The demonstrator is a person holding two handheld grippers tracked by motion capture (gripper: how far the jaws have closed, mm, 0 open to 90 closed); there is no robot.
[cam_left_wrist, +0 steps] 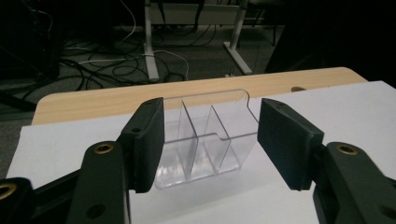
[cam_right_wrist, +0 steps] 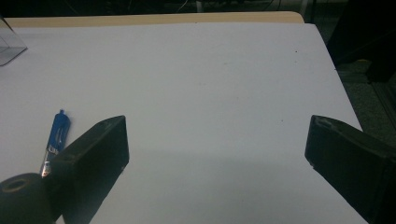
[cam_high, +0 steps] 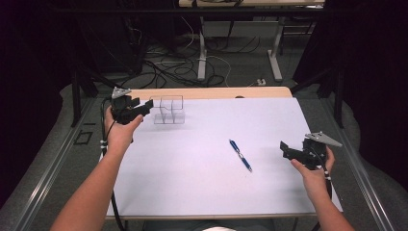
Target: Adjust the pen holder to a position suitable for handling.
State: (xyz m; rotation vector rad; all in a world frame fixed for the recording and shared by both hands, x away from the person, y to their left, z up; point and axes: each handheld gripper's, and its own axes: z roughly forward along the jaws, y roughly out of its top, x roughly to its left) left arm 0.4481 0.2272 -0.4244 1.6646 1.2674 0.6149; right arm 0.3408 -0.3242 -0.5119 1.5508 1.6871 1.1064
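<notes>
Jaws of the left gripper (cam_left_wrist: 210, 140) are standing spread on either side of a clear plastic organizer (cam_left_wrist: 205, 140) near the table's far left corner, though whether the pads are touching its walls is hard to tell through the transparent plastic. Over at the right edge of the white sheet (cam_high: 202, 168), the right gripper (cam_high: 288, 150) is hovering with its jaws wide apart and nothing between them. A blue pen (cam_high: 240, 155) is lying mid-sheet, well apart from the organizer, and the right gripper view is cutting off its lower end behind one jaw.
</notes>
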